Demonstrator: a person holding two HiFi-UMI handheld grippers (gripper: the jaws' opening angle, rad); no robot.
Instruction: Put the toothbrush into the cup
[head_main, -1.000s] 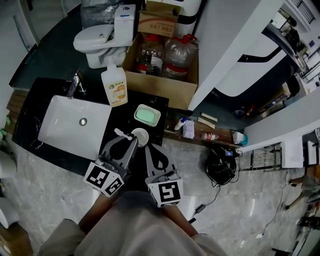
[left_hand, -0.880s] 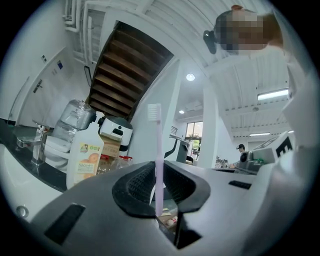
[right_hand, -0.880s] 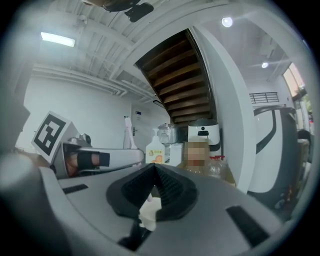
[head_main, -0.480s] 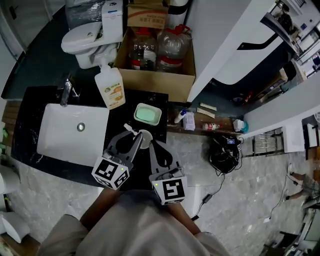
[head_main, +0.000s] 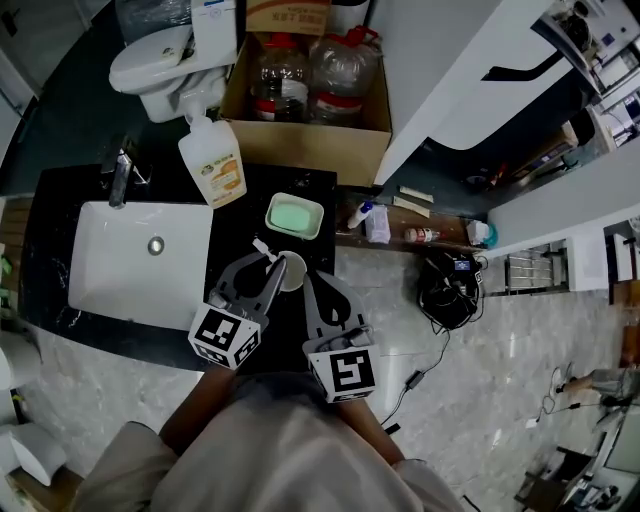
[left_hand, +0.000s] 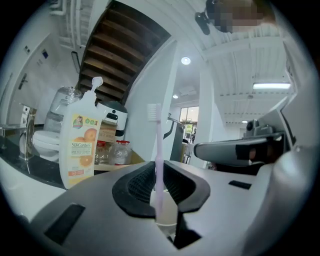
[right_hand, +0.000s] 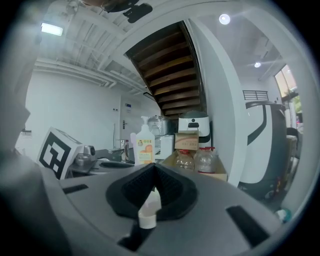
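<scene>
Carrying step, close to the drop. Clamped upright by its handle in the left gripper (left_hand: 159, 189) jaws: the toothbrush (left_hand: 158, 150), bristles up, lower end just above or already at the mouth of the cup (left_hand: 167, 214) on the dark counter (head_main: 245, 225). Shut on a small white capped tube (right_hand: 148, 209): the right gripper (right_hand: 152, 192) jaws, just beside the cup. Next, probably: lower straight into the cup, then part the left jaws without tipping it.

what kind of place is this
Probably a mock bathroom inside a bigger hall: a sink in a black counter, a soap bottle on it, and a toilet behind, beside a cardboard box.
</scene>
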